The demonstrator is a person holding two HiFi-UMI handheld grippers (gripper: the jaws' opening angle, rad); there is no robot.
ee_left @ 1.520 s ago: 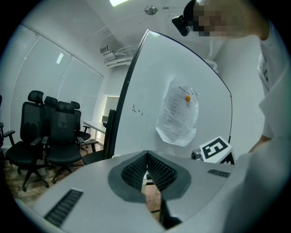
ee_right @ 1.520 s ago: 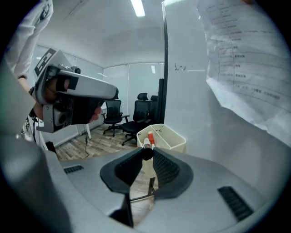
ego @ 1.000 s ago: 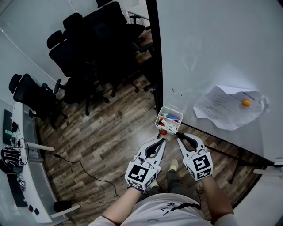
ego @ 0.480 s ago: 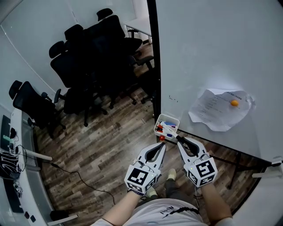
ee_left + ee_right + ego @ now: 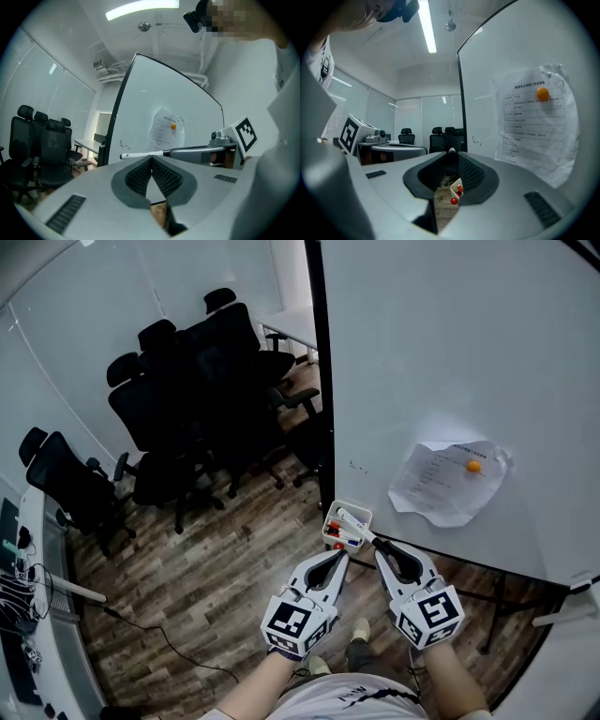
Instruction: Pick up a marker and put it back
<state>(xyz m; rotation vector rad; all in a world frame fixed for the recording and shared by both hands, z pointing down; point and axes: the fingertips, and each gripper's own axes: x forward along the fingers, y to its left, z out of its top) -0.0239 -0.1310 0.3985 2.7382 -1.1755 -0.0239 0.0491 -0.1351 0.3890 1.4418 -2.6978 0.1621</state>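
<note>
You have lifted both hands, and the marker (image 5: 353,522) has come up out of the tray (image 5: 349,506) on the whiteboard (image 5: 450,352), clamped in your right tongs (image 5: 377,542). I'd judge the pick-up done, with only the return left. It juts level past the tips, above the tray (your left tongs (image 5: 345,556) are closed on nothing, just beside).

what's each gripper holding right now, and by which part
The right gripper clamps a white marker by one end; the rest of the barrel sticks out beyond the jaws. The left gripper is shut and empty.
</note>
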